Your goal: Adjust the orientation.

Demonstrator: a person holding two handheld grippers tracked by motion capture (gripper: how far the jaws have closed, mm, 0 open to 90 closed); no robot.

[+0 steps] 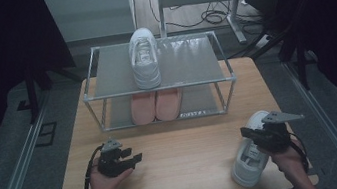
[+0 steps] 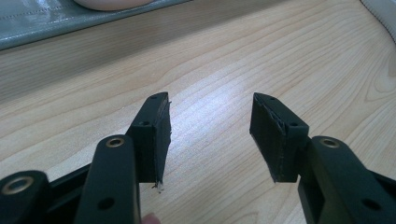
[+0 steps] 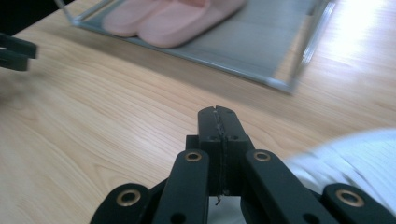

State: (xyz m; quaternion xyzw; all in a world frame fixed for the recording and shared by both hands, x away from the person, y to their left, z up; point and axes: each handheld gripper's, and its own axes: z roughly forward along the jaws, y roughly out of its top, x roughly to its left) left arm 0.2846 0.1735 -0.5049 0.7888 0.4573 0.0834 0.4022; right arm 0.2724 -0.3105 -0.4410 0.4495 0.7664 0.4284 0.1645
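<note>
1. The left gripper (image 1: 133, 159) lies low over the table (image 1: 187, 162), on its near left part, held in the person's left hand (image 1: 106, 184).
2. In the left gripper view its jaws stand wide apart, and between them there is only bare wood. It holds nothing.
3. The right gripper (image 1: 246, 134) is at the near right of the table, held in the right hand (image 1: 289, 157). It is directly above a white shoe (image 1: 251, 155).
4. In the right gripper view (image 3: 218, 123) its jaws are pressed together, pad against pad, with nothing between them. The shoe (image 3: 345, 158) shows as a blurred white shape at the lower right, just beside the jaws; I cannot tell if the gripper touches it.
5. This shoe lies on the table near the right front corner, with its toe toward the person.
6. A second white shoe (image 1: 144, 57) stands on the top shelf of the rack (image 1: 192, 63), at the far side of the table, toe toward the person.
7. A pair of pink slippers (image 1: 155, 105) lies on the lower shelf, the two side by side and touching.
8. The two grippers are well apart from each other.
</note>
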